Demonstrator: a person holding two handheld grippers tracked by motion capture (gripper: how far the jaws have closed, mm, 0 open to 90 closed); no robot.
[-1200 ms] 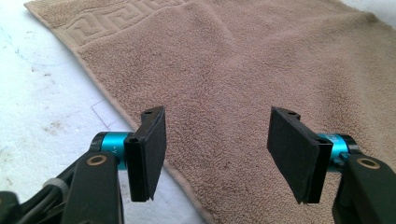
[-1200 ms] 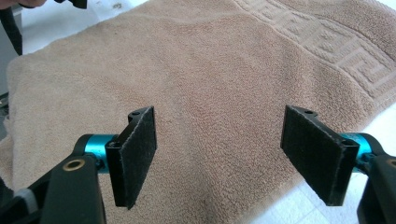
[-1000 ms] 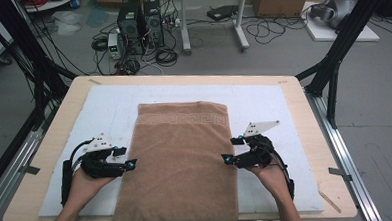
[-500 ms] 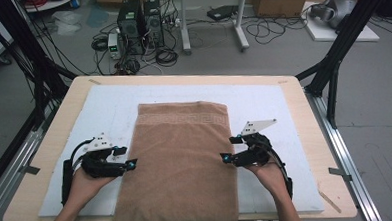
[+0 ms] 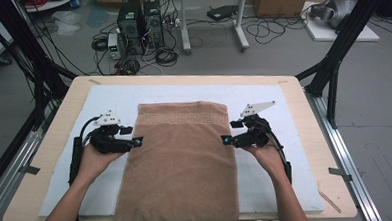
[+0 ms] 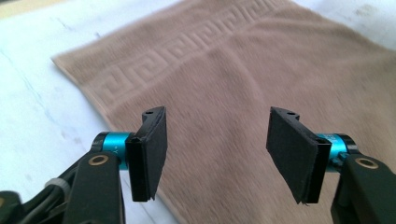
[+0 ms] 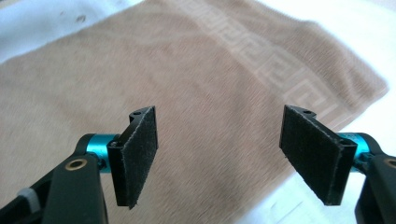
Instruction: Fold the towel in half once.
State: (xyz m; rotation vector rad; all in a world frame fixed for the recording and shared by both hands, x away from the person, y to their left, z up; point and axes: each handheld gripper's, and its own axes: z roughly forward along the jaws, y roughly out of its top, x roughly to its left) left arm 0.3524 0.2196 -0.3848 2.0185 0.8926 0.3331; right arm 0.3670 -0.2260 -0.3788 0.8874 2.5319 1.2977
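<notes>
Little of the work on the brown towel (image 5: 181,166) looked done: it lay flat, seemingly already doubled into a long strip, down the middle of the white mat (image 5: 295,136) on the table (image 5: 46,162), with its near end hanging over the table's front edge. The left gripper (image 5: 138,141) and right gripper (image 5: 225,139) hovered at its long side edges, the left's jaws having just been closing slightly, yet both stood apart and empty, so the grasp and fold remained. A Greek-key band (image 6: 163,60) ran across its far end.
</notes>
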